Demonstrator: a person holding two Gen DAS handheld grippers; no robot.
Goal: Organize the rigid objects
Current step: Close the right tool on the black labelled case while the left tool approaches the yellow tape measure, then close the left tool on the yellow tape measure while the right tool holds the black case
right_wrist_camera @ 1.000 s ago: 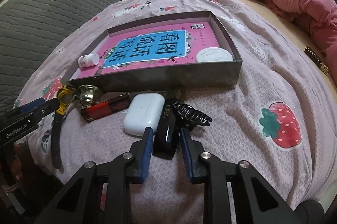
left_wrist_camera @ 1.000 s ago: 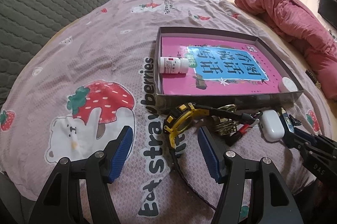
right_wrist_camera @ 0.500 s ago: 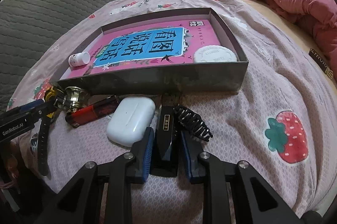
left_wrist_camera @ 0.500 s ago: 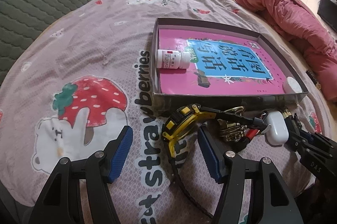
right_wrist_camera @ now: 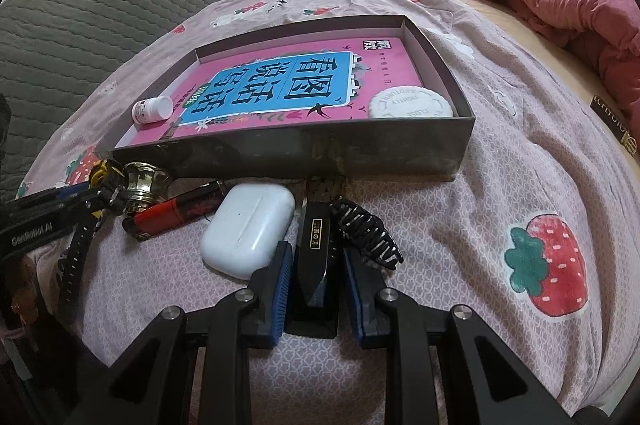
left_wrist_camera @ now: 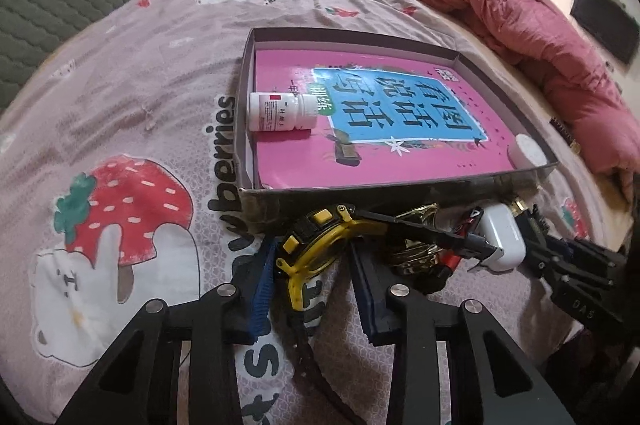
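The bedsheet with strawberry prints covers the bed, and a shallow grey box lies on it. Inside the box is a pink book; on the book lie a white pill bottle at the left side and a round white lid in the near right corner. The other objects lie in a row on the sheet, just in front of the near wall of the box.

The left gripper is low over the sheet, and the yellow and black watch lies between its fingers. The jaws are still apart and I cannot see the pads pressing on it. Beside the watch are a brass knob, a red lighter and a white earbud case.

The right gripper has its jaws narrow around a black folding tool; both blue pads are just at its sides, so it looks grasped. A black hair claw touches its right side. To the right the sheet is free.
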